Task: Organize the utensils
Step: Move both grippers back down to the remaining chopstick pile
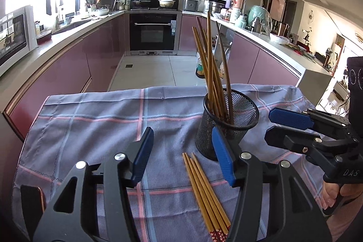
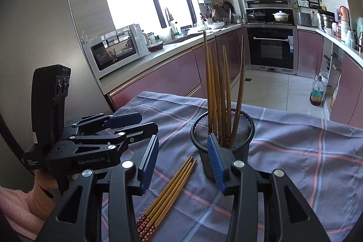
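Mesh cup: upright on checked cloth, holding several standing chopsticks.
Loose chopsticks: bundled flat just beside the cup.
Left gripper: spread, empty.
Right gripper: spread, empty.

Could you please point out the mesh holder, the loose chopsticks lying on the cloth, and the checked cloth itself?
mesh holder [image 1: 205, 135]: left wrist view, on its mesh wall.
loose chopsticks [image 2: 169, 192]: right wrist view, mid-length of the bundle.
checked cloth [image 1: 90, 124]: left wrist view, on a bare patch.

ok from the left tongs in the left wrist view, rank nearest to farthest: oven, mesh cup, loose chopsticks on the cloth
1. Loose chopsticks, lying on the cloth between the left tongs' open tips.
2. Mesh cup, standing just beyond, toward the right.
3. Oven, across the kitchen floor at the back.
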{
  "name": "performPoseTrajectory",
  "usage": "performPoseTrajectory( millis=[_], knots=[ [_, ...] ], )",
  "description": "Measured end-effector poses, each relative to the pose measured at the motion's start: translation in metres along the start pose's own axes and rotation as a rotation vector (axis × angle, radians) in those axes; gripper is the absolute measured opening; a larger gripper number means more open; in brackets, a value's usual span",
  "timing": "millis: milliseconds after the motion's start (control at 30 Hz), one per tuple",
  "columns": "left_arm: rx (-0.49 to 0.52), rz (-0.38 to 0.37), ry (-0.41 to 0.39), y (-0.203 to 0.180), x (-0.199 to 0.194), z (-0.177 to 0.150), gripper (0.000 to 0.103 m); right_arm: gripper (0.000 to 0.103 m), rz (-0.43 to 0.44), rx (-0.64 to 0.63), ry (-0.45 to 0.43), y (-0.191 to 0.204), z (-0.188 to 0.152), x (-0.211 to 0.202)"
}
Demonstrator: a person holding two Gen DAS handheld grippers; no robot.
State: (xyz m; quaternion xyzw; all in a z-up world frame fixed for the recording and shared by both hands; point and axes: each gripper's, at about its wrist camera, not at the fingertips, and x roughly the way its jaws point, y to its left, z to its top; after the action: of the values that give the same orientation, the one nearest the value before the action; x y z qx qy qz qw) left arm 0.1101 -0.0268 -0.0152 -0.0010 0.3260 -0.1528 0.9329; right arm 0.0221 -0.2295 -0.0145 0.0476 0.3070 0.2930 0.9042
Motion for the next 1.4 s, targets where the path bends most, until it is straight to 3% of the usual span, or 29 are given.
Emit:
performPoseTrajectory(
  millis=[267,633,1400],
  knots=[
    [-0.011,0.005,0.081,0.008,0.004,-0.034,0.053,0.042,0.04,0.047,0.125,0.003,-0.034,0.03],
    [-0.009,-0.002,0.195,0.01,0.024,-0.082,0.053,0.041,0.014,0.054,0.24,0.013,-0.065,0.058],
    [0.0,-0.001,0.233,0.003,0.032,-0.095,0.053,0.027,-0.055,0.016,0.284,0.015,-0.077,0.067]
  ],
)
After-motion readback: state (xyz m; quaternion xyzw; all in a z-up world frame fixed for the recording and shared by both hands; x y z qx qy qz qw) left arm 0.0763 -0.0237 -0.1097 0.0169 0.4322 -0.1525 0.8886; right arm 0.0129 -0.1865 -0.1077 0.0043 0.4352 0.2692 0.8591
